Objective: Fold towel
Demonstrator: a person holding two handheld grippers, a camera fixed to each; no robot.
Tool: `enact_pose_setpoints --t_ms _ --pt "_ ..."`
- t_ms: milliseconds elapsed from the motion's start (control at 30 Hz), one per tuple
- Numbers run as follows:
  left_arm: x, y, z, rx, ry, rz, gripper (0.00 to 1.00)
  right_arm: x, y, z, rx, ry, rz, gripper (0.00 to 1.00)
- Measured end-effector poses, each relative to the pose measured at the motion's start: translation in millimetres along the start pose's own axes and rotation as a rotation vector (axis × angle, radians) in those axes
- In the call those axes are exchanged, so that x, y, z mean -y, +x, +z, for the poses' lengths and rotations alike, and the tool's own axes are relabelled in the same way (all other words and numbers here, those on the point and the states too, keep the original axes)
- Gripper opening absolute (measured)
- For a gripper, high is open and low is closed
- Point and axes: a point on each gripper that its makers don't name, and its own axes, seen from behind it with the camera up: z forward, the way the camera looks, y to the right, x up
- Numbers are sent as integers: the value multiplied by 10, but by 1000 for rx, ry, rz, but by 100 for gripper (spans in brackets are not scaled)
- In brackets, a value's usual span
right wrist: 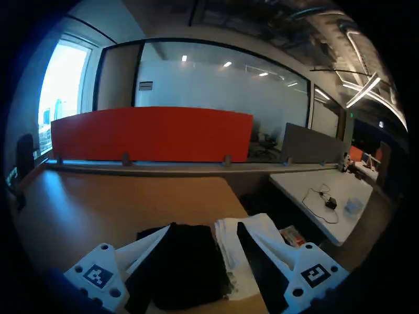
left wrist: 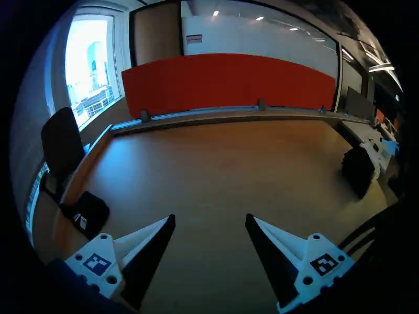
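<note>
The left hand-held gripper [left wrist: 210, 216], low in its view, is spread wide over the bare wooden bench [left wrist: 220, 162], and the right hand-held gripper [right wrist: 203, 225] is spread wide too, with a folded black towel [right wrist: 183, 261] bottom-middle between its fingers and a white towel [right wrist: 229, 246] just beside it.

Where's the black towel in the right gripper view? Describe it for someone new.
Find the long wooden desk in front of the red divider. At its near right edge, framed between the fingers of the open right gripper, lies the black towel. It is the dark folded piece; the white towel lies just to its right.
</note>
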Motion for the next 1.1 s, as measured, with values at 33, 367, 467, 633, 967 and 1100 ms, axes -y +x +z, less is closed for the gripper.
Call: enact_pose_setpoints --t_ms 33,367,467,633,967,1100 --pt "3 4 1 -2 0 0 100 23 24 2 -5 3 2 88" --pt "65 73 14 -33 9 -5 100 390 301 -9 -61 41 -16 88" --pt "85 108 21 -48 11 -7 100 561 395 -21 -80 60 -22 88" --pt "124 190 39 -79 15 -12 100 861 535 -37 -105 92 -25 88" --pt "228 433 69 -163 31 -12 100 1473 718 -90 -134 149 -43 88" --pt "271 544 75 -197 35 -20 100 1711 773 -117 -144 169 -42 88"
